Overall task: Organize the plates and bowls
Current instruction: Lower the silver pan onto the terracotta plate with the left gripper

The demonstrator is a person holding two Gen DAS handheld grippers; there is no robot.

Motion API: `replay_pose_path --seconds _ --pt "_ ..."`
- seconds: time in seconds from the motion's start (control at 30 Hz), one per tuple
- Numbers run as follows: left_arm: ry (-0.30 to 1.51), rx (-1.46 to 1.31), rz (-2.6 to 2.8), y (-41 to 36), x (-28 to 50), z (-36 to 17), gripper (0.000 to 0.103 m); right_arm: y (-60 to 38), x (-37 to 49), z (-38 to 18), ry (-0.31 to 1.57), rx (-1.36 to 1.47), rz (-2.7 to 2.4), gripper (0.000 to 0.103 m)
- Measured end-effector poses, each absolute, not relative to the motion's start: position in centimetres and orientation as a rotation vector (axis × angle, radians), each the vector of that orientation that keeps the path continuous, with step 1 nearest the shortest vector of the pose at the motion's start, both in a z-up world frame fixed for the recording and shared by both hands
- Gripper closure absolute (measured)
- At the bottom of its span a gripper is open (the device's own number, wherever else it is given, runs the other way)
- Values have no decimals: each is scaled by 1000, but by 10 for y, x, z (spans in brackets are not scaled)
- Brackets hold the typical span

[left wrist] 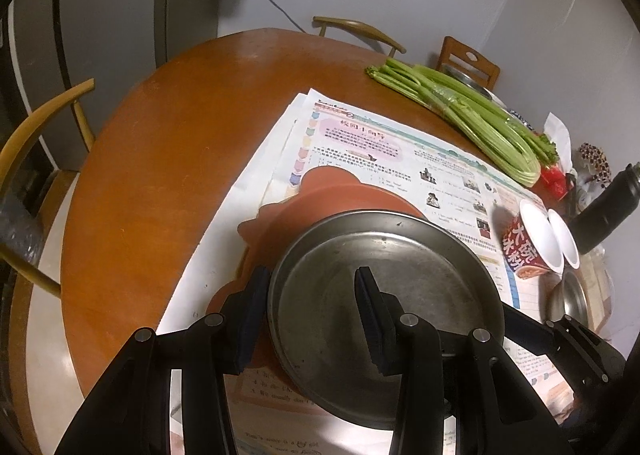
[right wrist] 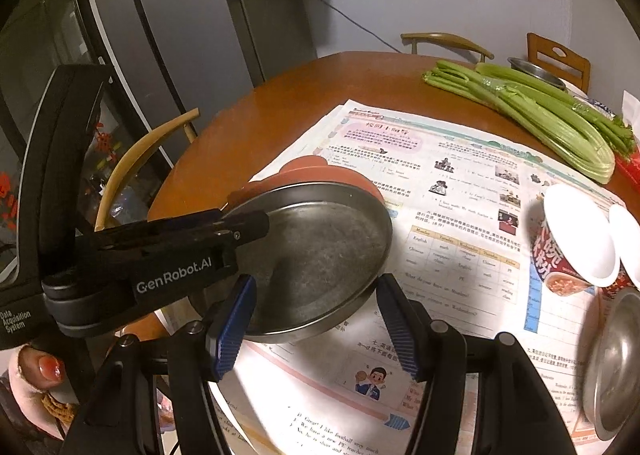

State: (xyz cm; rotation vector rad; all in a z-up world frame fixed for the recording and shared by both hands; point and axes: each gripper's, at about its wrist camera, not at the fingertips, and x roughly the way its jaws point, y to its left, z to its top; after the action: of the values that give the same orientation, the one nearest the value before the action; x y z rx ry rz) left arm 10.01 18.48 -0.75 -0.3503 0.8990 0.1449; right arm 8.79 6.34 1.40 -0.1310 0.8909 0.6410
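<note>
A round steel plate [left wrist: 400, 255] [right wrist: 328, 239] lies over an orange flower-shaped mat [left wrist: 340, 191] [right wrist: 308, 165] on spread newspaper. My left gripper [left wrist: 312, 271] [right wrist: 260, 223] straddles the plate's left rim. One pad is just outside the rim and the other over the plate floor, with bare metal showing between them. My right gripper [right wrist: 316, 281] is open at the plate's near edge, its blue pads on either side of that edge and not pressing on it. A small steel bowl [left wrist: 572, 295] [right wrist: 616, 367] and two stacked paper noodle bowls [left wrist: 532, 243] [right wrist: 576, 247] sit to the right.
The round wooden table [left wrist: 160, 159] also carries celery [left wrist: 460, 111] [right wrist: 540, 119], a dark bottle [left wrist: 608, 211] and another steel dish [right wrist: 536, 71] at the far right. Chairs [left wrist: 40, 127] stand around it, with a fridge [right wrist: 168, 35] behind. A hand [right wrist: 48, 371] holds the left gripper.
</note>
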Motion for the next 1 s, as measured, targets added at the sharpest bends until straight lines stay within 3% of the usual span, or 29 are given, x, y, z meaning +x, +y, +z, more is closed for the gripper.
replay_pose_path --seconds 0.87,1.0 --pt "846 -373 156 203 96 6 56 74 95 7 848 -163 616 40" --pt "831 -394 165 211 90 10 49 70 94 12 828 -152 625 40"
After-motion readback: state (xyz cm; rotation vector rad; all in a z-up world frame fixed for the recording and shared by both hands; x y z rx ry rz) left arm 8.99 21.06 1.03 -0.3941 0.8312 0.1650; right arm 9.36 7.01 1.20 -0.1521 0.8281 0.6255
